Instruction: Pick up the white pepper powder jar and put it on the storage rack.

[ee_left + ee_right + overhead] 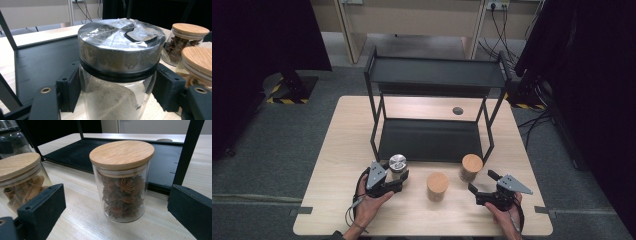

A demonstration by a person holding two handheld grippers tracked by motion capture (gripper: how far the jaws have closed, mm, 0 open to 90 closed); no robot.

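A glass jar with a metal lid (397, 162) (120, 42), holding a grey-brown powder, stands at the table's front left. My left gripper (398, 177) (116, 92) is shut on its glass body, one pad pressed on each side. A wooden-lidded jar of star anise (471, 166) (122, 190) stands on the table in front of the rack's right leg. My right gripper (482, 181) (117, 210) is open just short of it, jaws spread wider than the jar. Another wooden-lidded jar with cinnamon sticks (437, 186) (17, 177) stands between the two grippers.
A black two-level metal rack (432, 140) stands mid-table, its lower shelf bare and just behind the jars, its top shelf (437, 72) above. The wooden table (347, 130) has a round cable hole (457, 110) behind the rack. Dark curtains flank the floor.
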